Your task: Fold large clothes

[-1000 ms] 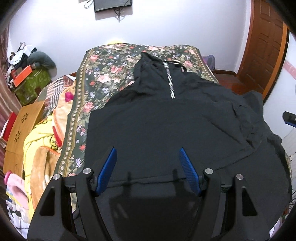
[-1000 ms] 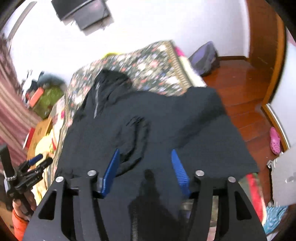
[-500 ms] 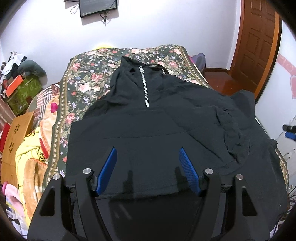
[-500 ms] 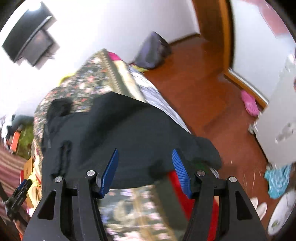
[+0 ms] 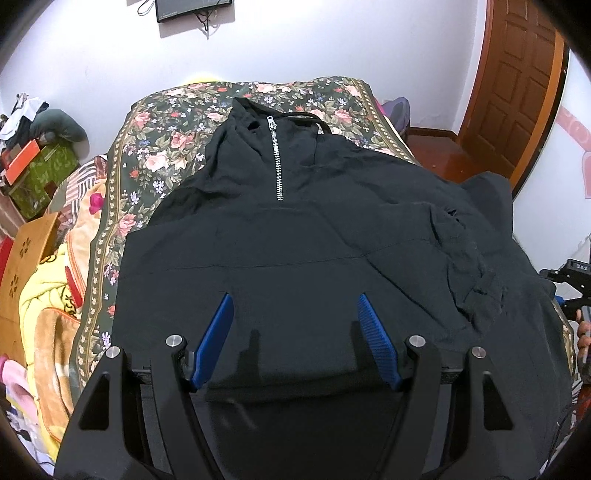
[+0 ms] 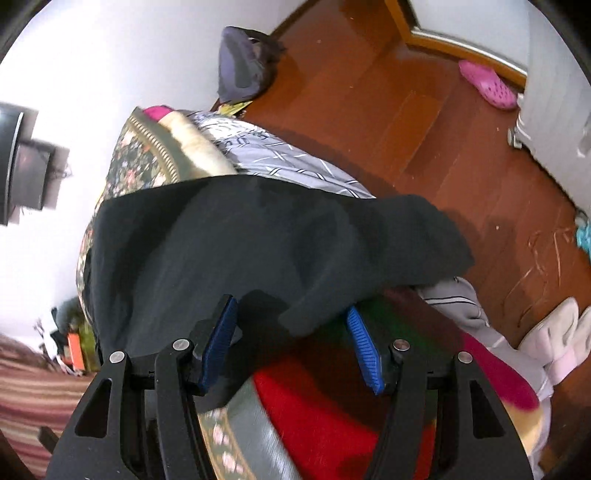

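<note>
My right tool (image 6: 291, 314) has swung down to the bed's edge, spread at the black hoodie's (image 5: 314, 240) draped sleeve (image 6: 369, 236); left tool (image 5: 295, 314) spread above its hem.

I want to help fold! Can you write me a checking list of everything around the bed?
Surface: flowery bedspread on the bed.
Job's things: black hoodie spread flat, zipper up, one edge hanging off the bedside.
Clutter: blankets, green box, pink slipper.
Grippers: left tool open above the hoodie; right tool open at its hanging edge.
Cables: cords under the wall screen.
Surroundings: wooden door, wooden floor.
</note>
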